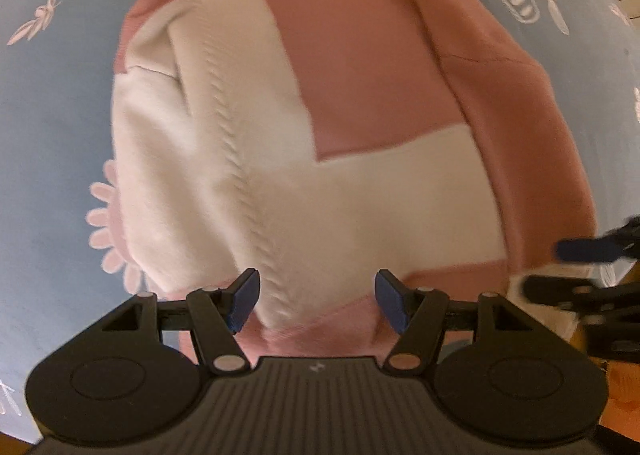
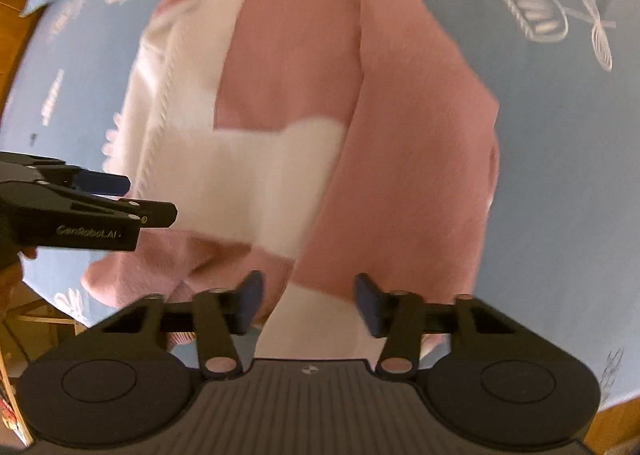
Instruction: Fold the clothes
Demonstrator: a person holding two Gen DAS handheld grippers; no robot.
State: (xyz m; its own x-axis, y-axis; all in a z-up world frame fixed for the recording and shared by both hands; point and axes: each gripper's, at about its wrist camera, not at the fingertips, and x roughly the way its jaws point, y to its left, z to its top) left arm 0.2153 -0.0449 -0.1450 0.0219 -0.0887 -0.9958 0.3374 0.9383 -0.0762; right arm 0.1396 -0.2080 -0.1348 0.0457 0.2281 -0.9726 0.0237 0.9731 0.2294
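A pink-and-white knit sweater (image 1: 304, 127) is lying partly folded on a blue floral bedsheet (image 1: 52, 103); the left gripper (image 1: 316, 301) is hovering at its 6 o'clock hem, jaws apart and empty; the right gripper (image 2: 308, 303) is hanging likewise, jaws parted, pinching nothing.

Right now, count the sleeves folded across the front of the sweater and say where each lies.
2. On the sweater, the white sleeve lies folded in from the picture's left, and the pink sleeve from the right. No further sleeve shows.
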